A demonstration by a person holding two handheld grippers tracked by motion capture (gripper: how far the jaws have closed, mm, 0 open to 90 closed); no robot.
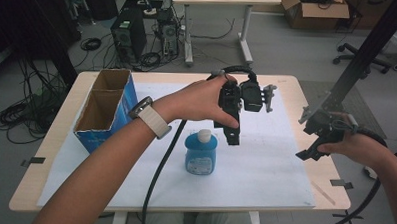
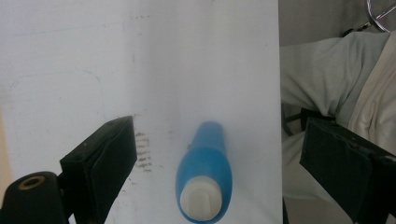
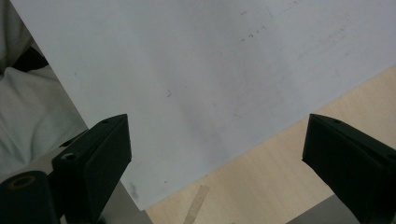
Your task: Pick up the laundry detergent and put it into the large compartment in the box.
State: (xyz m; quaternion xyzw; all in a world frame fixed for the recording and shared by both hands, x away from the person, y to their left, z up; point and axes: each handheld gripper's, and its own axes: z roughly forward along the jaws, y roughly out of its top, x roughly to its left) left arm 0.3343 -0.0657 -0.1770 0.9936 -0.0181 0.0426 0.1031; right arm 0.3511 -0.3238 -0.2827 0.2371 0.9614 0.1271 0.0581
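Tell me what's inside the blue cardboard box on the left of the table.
The blue cardboard box is open-topped, with a divider making two compartments. Their brown inner walls show and nothing is visible inside, but the bottom of each compartment is hidden by the walls.

One blue bottle [image 2: 204,175] lies below my left claw [image 2: 212,154]; one cardboard box [image 1: 105,109], seemingly two compartments, sits beyond it; one white sheet [image 1: 264,164].

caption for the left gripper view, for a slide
Open left tool above a blue bottle lying on white paper.
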